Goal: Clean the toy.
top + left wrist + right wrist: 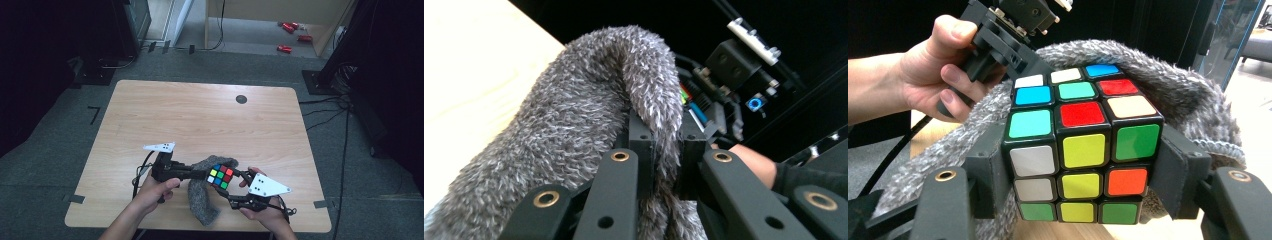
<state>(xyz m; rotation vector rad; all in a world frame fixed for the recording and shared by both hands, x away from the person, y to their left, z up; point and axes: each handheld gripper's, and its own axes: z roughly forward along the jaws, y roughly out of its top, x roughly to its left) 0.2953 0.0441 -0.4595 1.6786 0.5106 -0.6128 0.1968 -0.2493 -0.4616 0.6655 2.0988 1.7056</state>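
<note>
My right gripper is clamped on the puzzle cube, one pad pressed flat against each side of it. From above I see the cube held near the front edge of the wooden table, between my two hands. My left gripper has its jaws pinched tight on a fold of the grey fuzzy hat; the fabric bulges up over the jaws and hides their tips, so I cannot see how much of it is caught.

In the high view the hat curls behind and beneath the cube and trails toward the table's front edge. Whether the cube touches the hat's inside or just sits before it, I cannot tell. The cube's far faces are out of sight, and the hat's opening is hard to make out in any view.

My left hand grips the handle of its gripper, partly cut off by the frame. My right gripper shows under its grey plate, which covers much of my right hand.
</note>
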